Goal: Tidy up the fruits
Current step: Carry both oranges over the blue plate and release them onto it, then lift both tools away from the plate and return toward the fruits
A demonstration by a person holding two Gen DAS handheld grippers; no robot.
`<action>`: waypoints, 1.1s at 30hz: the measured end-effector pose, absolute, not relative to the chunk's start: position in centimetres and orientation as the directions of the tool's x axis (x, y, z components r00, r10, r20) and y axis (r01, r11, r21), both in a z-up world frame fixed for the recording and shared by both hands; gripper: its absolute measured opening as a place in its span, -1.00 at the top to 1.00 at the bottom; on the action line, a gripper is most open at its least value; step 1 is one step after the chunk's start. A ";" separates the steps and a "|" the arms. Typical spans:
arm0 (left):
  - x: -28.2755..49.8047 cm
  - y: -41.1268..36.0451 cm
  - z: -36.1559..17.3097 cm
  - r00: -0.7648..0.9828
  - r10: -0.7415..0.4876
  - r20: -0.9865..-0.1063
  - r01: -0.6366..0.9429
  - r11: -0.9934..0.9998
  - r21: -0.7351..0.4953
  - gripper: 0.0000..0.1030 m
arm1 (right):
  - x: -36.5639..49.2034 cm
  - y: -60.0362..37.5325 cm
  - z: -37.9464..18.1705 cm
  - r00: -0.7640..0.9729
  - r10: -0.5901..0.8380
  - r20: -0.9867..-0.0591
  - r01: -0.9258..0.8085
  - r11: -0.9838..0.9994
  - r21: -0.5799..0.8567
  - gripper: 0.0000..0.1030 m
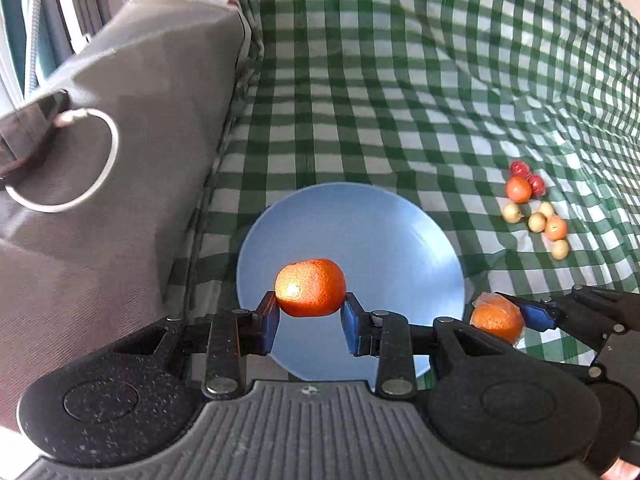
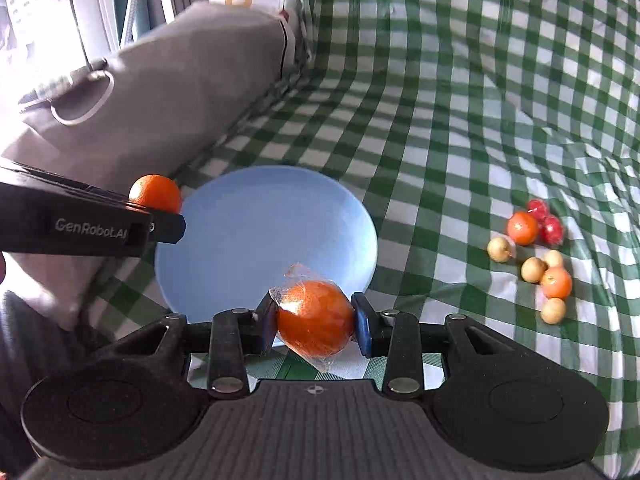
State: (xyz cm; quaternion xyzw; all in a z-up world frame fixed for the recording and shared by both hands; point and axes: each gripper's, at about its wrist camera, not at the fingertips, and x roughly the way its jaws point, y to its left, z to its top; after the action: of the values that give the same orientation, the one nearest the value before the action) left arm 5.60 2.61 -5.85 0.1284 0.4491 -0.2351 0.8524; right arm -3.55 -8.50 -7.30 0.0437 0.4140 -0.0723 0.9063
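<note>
Oranges sit pinched in both grippers, the left gripper (image 1: 309, 312) holding its bare orange (image 1: 310, 287) mid-frame over the blue plate (image 1: 400, 240), the right gripper (image 2: 316, 326) holding its wrapped orange (image 2: 316, 322) at the plate's near rim.

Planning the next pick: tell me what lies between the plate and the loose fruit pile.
Only bare checkered cloth separates the blue plate from the fruit pile; both wrist views show it.

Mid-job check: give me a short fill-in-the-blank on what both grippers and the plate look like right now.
1. The left gripper is shut on a bare ____.
2. The orange in the right gripper is wrapped in clear ____.
3. The blue plate holds ____ fruit so far.
4. The small loose fruits lie on the ____ cloth.

Missing words: orange; plastic; no; checked
</note>
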 end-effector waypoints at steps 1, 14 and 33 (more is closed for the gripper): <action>6.0 2.4 -6.2 0.485 -0.278 -0.829 0.518 0.855 0.016 0.28 | -3.2 -8.6 -7.7 0.641 -0.096 -0.762 0.164 0.986 0.015 0.23; 6.2 2.0 -4.0 0.624 -0.267 -0.735 0.526 0.838 0.141 -0.99 | 0.6 -8.3 -7.7 0.657 -0.139 -0.741 0.096 0.990 -0.100 -0.53; -6.0 7.0 0.7 0.660 -0.253 -0.708 0.472 0.872 0.129 -0.99 | -13.2 -3.3 -0.8 0.716 -0.238 -0.656 0.200 0.971 -0.134 -0.99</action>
State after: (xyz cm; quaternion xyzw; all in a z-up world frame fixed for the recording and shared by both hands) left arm -5.95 6.99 0.71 0.1525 0.3599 -0.2017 0.8981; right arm -13.17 -3.35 -0.80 -0.0268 0.3578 -0.1181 0.9259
